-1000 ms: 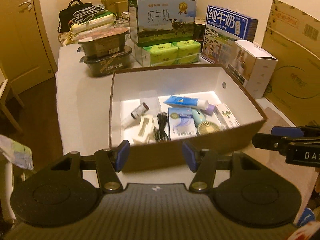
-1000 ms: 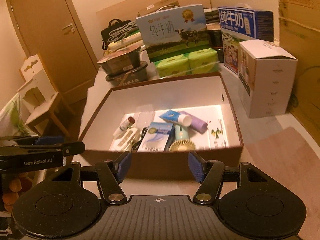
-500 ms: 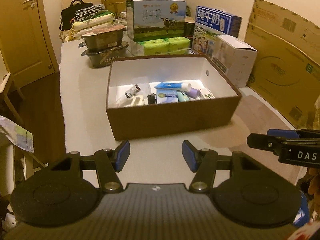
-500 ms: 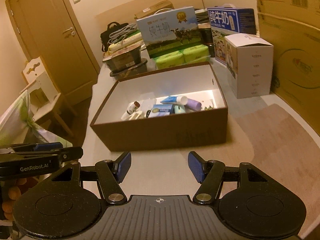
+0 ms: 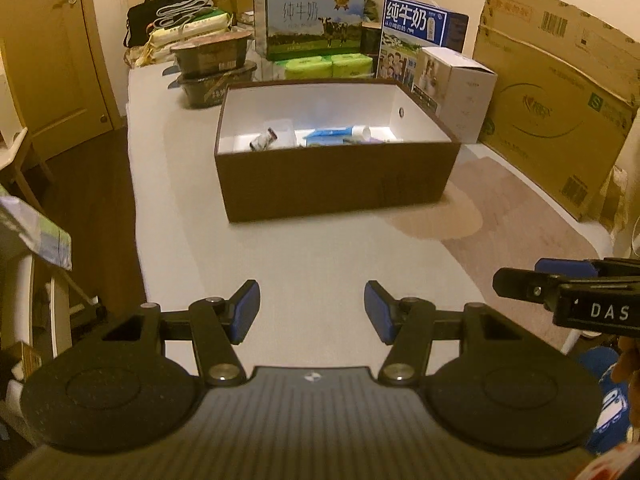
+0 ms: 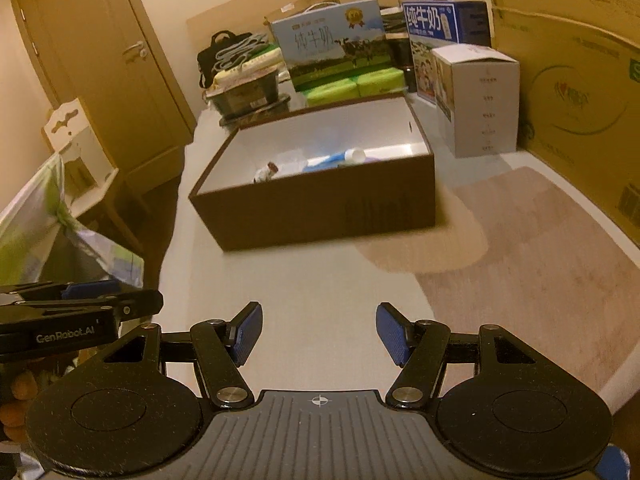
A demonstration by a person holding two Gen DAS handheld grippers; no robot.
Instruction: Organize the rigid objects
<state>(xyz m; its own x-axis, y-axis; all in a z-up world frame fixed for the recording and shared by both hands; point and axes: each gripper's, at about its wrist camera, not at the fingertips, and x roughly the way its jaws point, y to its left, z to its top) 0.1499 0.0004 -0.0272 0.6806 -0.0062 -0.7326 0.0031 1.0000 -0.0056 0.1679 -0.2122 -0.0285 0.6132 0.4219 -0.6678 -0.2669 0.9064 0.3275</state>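
A brown open box (image 5: 340, 184) with a white inside stands on the white table (image 5: 304, 256); it also shows in the right wrist view (image 6: 320, 208). Inside lie a blue tube (image 5: 336, 132), a small bottle (image 5: 262, 141) and other items, mostly hidden by the front wall. My left gripper (image 5: 311, 312) is open and empty, well back from the box. My right gripper (image 6: 319, 334) is open and empty, also well back. The right gripper shows at the right edge of the left wrist view (image 5: 560, 292), and the left gripper at the left of the right wrist view (image 6: 80, 316).
Behind the box stand milk cartons (image 5: 312, 20), green packs (image 5: 320, 67), dark food tubs (image 5: 212, 64) and a white box (image 5: 460, 88). Large cardboard (image 5: 560, 92) leans at the right. A door (image 5: 48, 48) and floor lie left of the table.
Both grippers have pulled back from the box toward the near edge of the table; the box now looks smaller and farther. Both stay open and empty.
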